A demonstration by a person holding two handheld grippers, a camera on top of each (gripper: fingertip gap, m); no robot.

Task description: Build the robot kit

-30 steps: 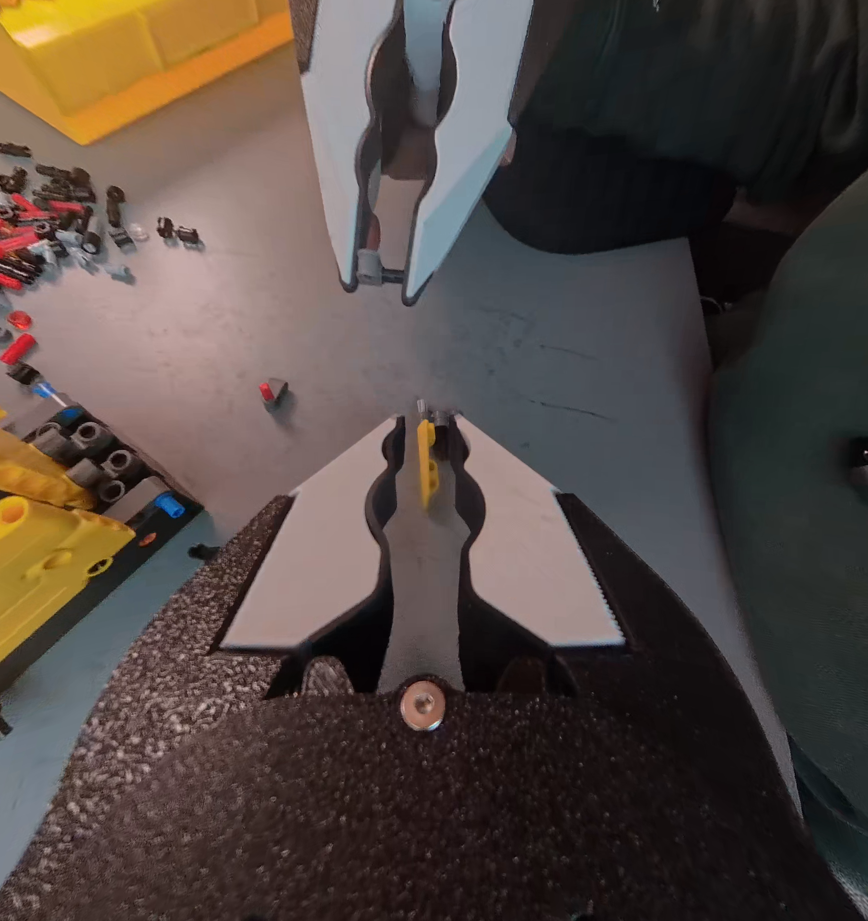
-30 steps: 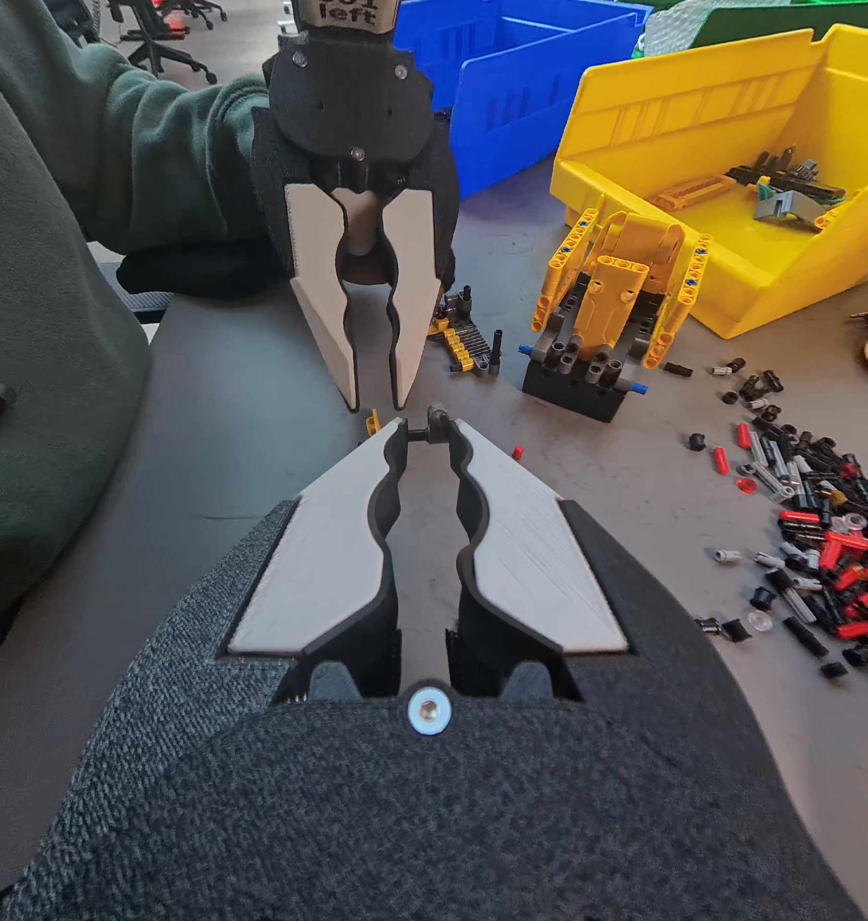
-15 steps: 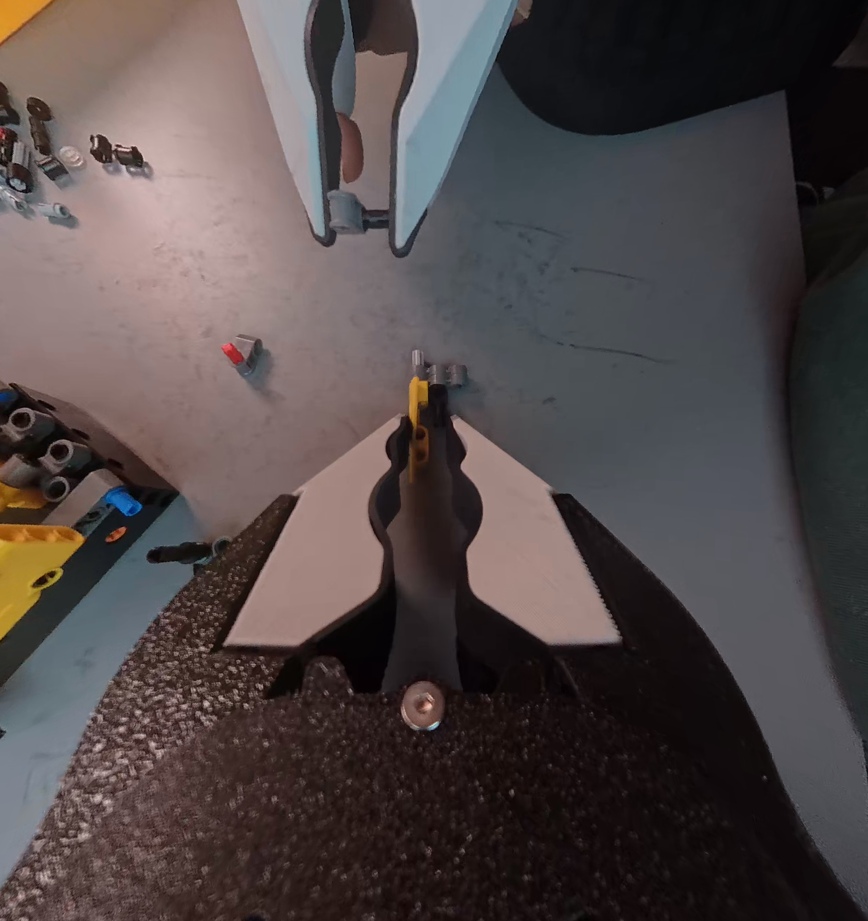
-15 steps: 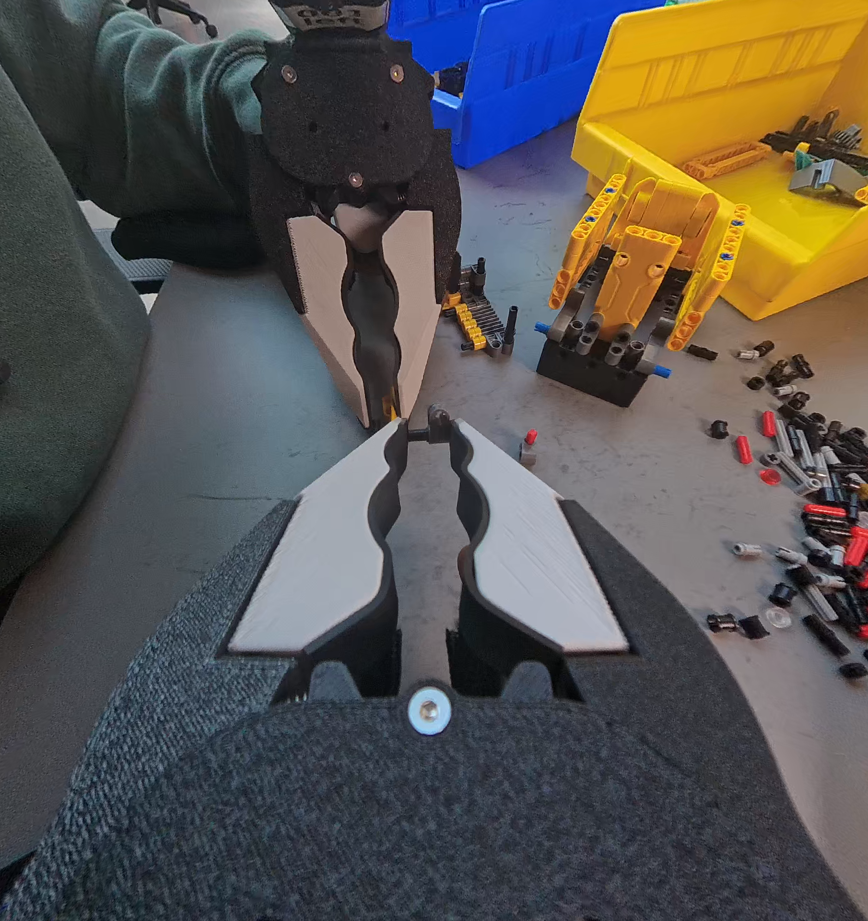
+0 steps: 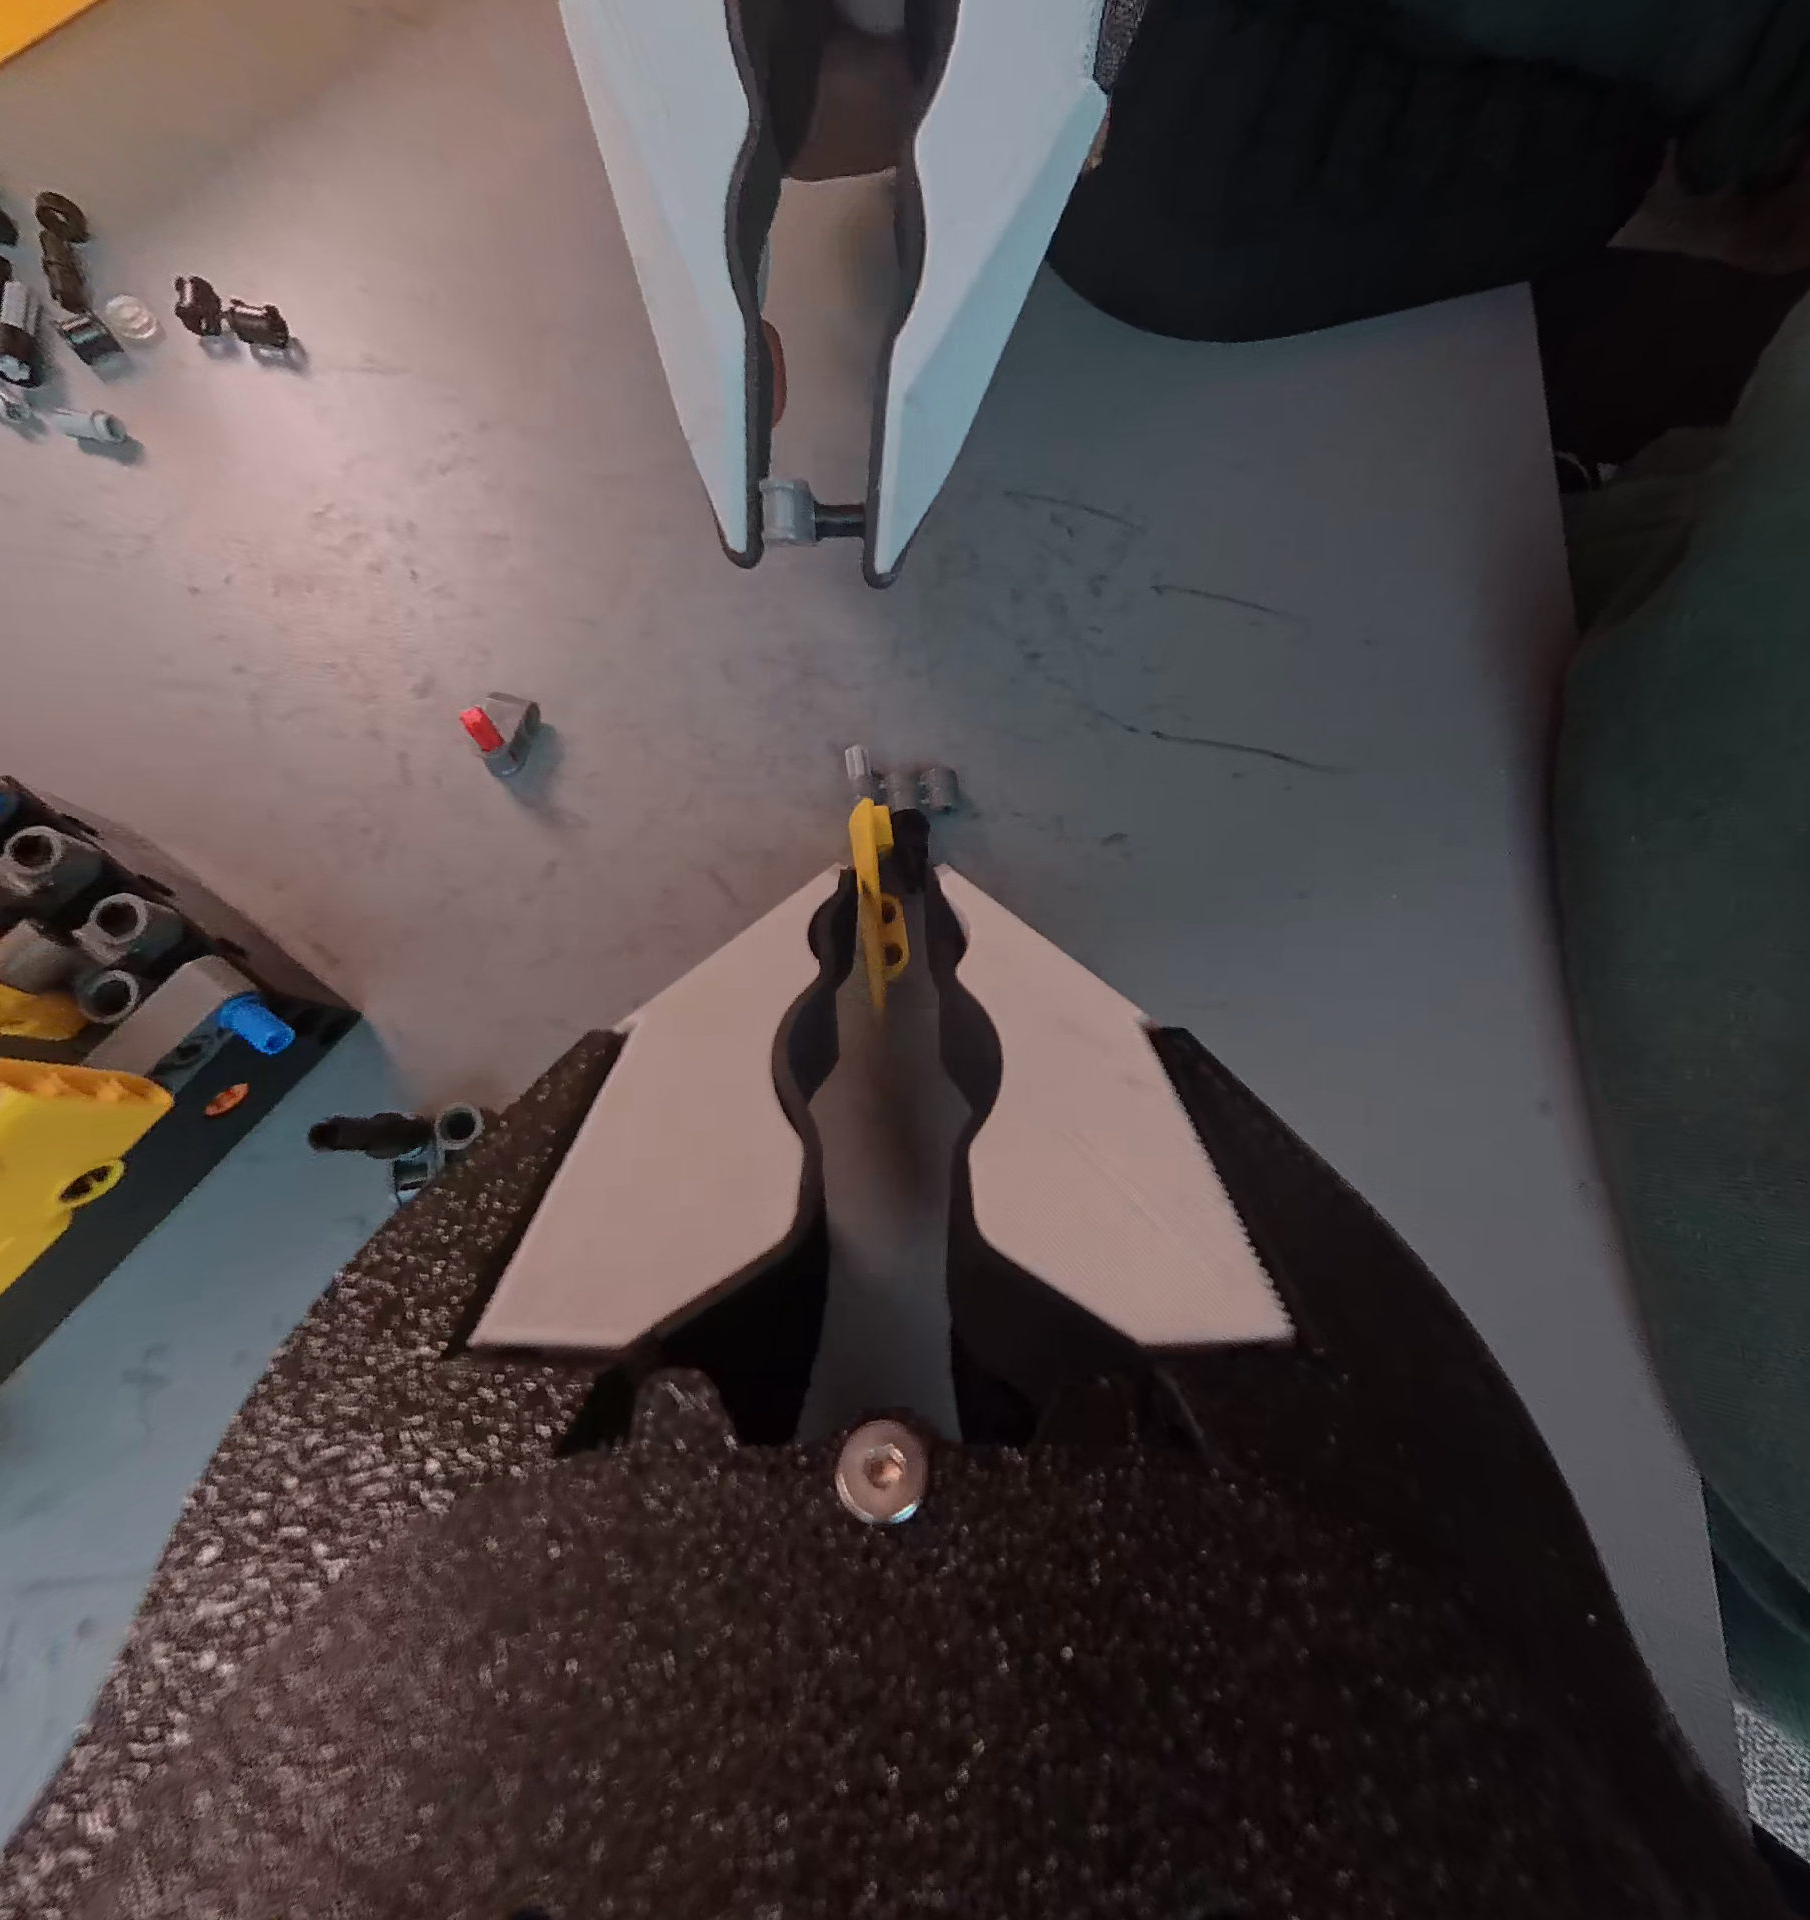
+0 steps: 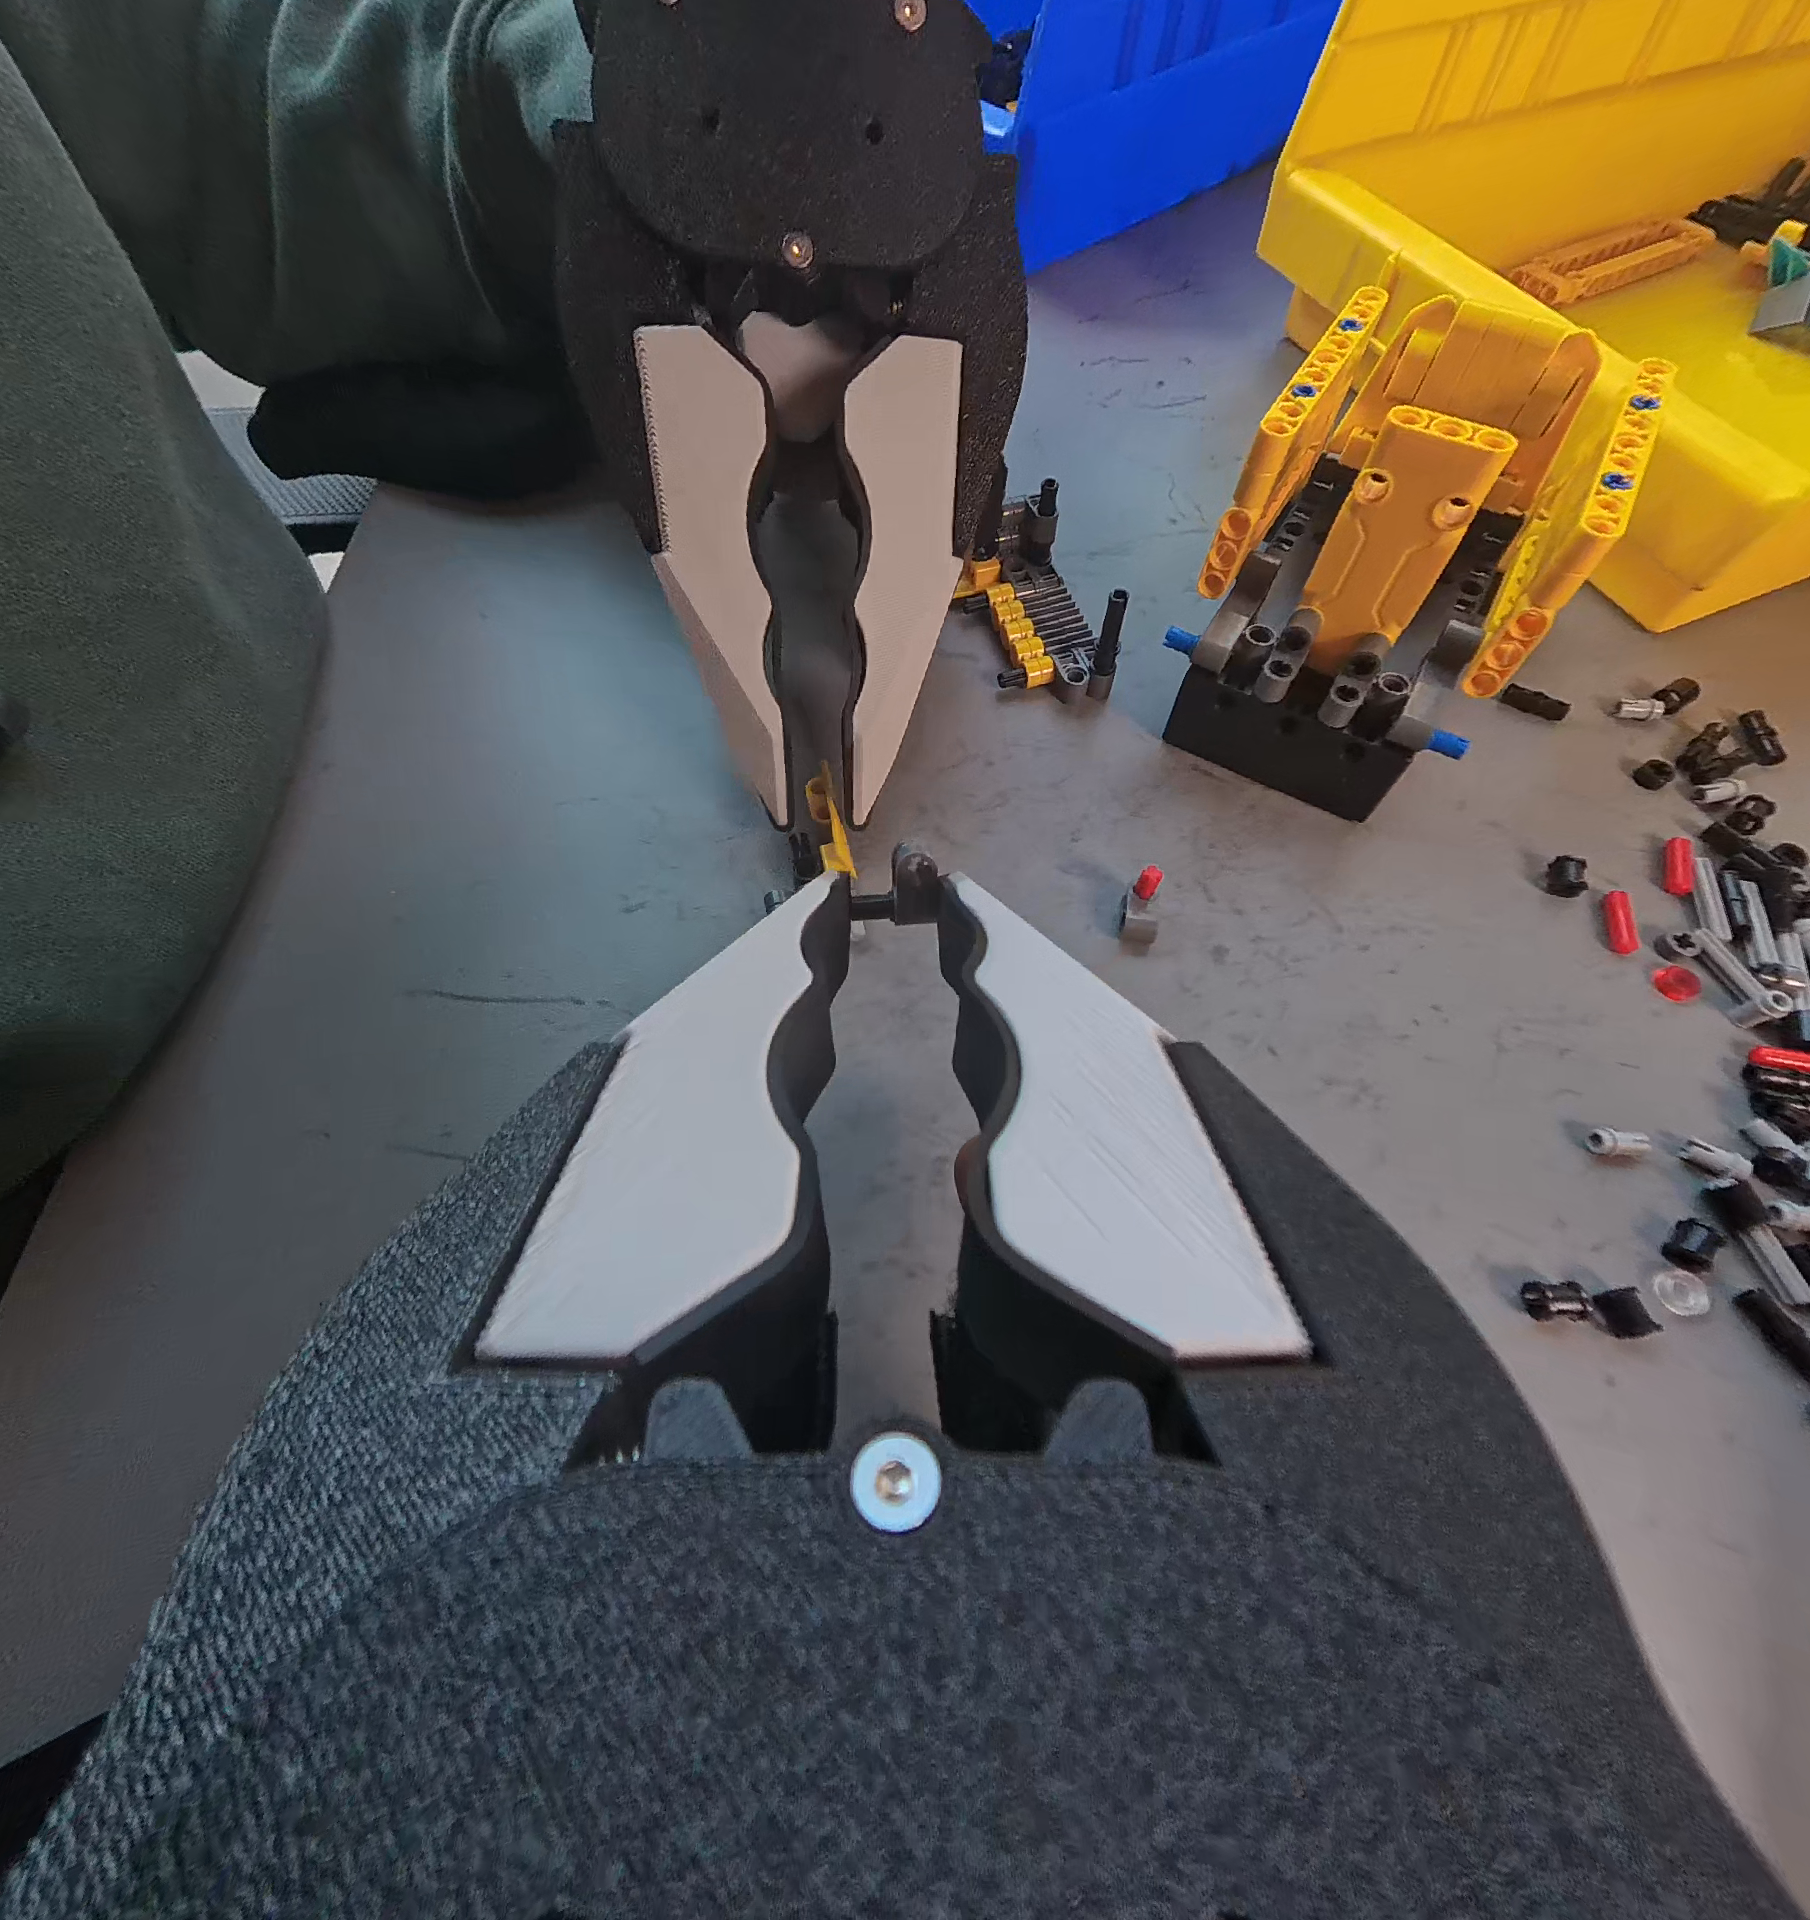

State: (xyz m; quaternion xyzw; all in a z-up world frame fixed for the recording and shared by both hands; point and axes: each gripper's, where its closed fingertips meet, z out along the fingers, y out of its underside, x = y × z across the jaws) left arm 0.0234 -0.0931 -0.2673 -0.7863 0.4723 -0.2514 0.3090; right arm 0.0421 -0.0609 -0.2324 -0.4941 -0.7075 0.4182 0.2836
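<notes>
My left gripper (image 5: 888, 878) is shut on a small yellow holed beam (image 5: 877, 914), held edge-on just above the grey table (image 5: 1244, 727). A black bit and small grey bits (image 5: 927, 787) sit at the beam's far end; I cannot tell whether they are joined to it. My right gripper (image 6: 890, 891) is shut on a short black pin with a grey connector (image 6: 911, 881). The two grippers face each other tip to tip, a small gap apart. The right gripper (image 5: 813, 551) with its piece (image 5: 792, 511) shows at the top of the left wrist view. The left gripper (image 6: 818, 816) shows in the right wrist view.
A yellow and black brick model (image 6: 1400, 540) stands right of the grippers, in front of a yellow bin (image 6: 1711, 436) and a blue bin (image 6: 1140, 114). A small black and yellow assembly (image 6: 1036, 623) and a red-grey piece (image 6: 1140, 904) lie nearby. Loose parts (image 6: 1774, 1039) cover the right side. A green sleeve (image 6: 257, 208) is at the left. One gripper's finger ends stand about 6 cm off the other's. The right tips stand about 6 cm off the red-grey piece (image 6: 1140, 904). The left camera catches it too, in the left wrist view (image 5: 499, 732).
My left gripper closed on the yellow beam, which stood between its open fingers a second ago. The two grippers have come closer together. The right gripper has kept its hold on the pin piece.
</notes>
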